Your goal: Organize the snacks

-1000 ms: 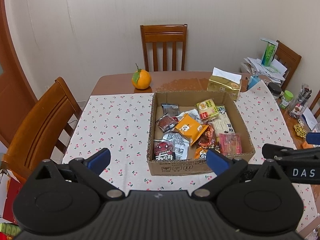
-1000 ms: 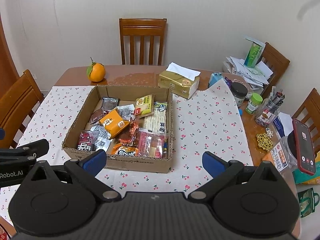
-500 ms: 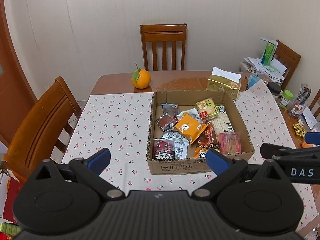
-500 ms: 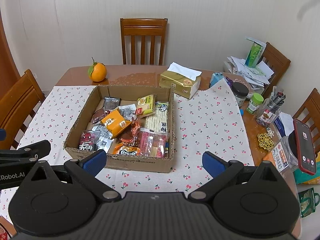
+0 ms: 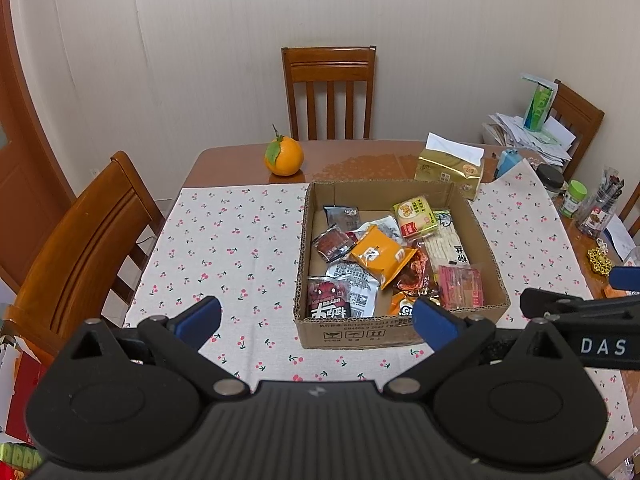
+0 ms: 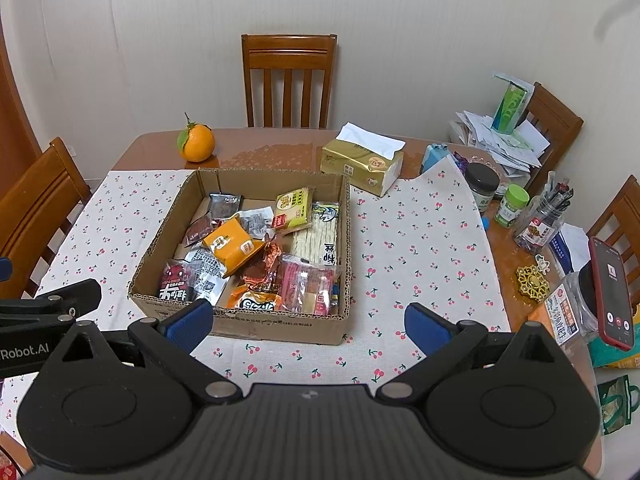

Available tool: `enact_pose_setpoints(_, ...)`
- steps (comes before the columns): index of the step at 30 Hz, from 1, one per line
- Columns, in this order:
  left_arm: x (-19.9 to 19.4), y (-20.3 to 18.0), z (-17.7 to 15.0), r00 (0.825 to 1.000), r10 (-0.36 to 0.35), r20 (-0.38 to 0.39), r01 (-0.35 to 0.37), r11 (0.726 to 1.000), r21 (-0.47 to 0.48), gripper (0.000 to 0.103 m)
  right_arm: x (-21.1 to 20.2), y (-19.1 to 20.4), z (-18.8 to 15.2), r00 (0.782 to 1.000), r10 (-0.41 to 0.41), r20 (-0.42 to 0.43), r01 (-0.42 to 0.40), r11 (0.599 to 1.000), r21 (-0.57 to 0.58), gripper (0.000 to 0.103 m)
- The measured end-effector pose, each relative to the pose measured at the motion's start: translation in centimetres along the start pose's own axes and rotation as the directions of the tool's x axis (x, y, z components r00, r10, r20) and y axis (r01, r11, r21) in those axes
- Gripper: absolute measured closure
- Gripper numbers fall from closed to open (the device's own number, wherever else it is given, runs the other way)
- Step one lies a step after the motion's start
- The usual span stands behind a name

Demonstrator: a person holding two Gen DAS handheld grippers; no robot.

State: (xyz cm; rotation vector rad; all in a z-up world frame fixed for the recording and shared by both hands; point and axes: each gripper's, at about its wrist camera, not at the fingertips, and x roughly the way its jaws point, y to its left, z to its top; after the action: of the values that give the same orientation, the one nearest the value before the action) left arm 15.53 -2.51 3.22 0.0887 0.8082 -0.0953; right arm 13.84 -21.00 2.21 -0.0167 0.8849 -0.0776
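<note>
An open cardboard box [image 5: 356, 334] [image 6: 280, 328] sits on the cherry-print tablecloth and holds several snack packets: an orange packet [image 5: 380, 254] [image 6: 232, 244], a yellow packet [image 5: 414, 216] [image 6: 294, 208], a red-and-black packet [image 5: 328, 300] [image 6: 176, 284] and a clear pink packet [image 5: 460, 292] [image 6: 306, 288]. My left gripper [image 5: 316, 318] is open and empty, held above the table in front of the box. My right gripper [image 6: 308, 318] is open and empty, near the box's front right corner.
An orange [image 5: 283, 156] [image 6: 196, 142] and a gold tissue pack [image 5: 450, 166] [image 6: 360, 160] lie behind the box. Jars, papers and a pen jar [image 6: 540, 220] crowd the right edge, with a phone [image 6: 610, 294] on a stand. Wooden chairs [image 5: 328, 92] [image 5: 80, 248] stand around the table.
Both grippers have shifted very slightly; the box and snacks have not moved. Both stay open and empty.
</note>
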Motion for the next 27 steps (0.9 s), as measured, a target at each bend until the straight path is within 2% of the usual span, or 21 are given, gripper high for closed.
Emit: enact_pose_setpoints(27, 0.25, -0.19, -0.17, 1.000, 0.005, -0.008, -0.005, 1.000, -0.006, 0.002, 0.21, -0.18, 0.10, 1.000, -0.002, -0.009, 0.002, 1.000, -0.002, 0.000)
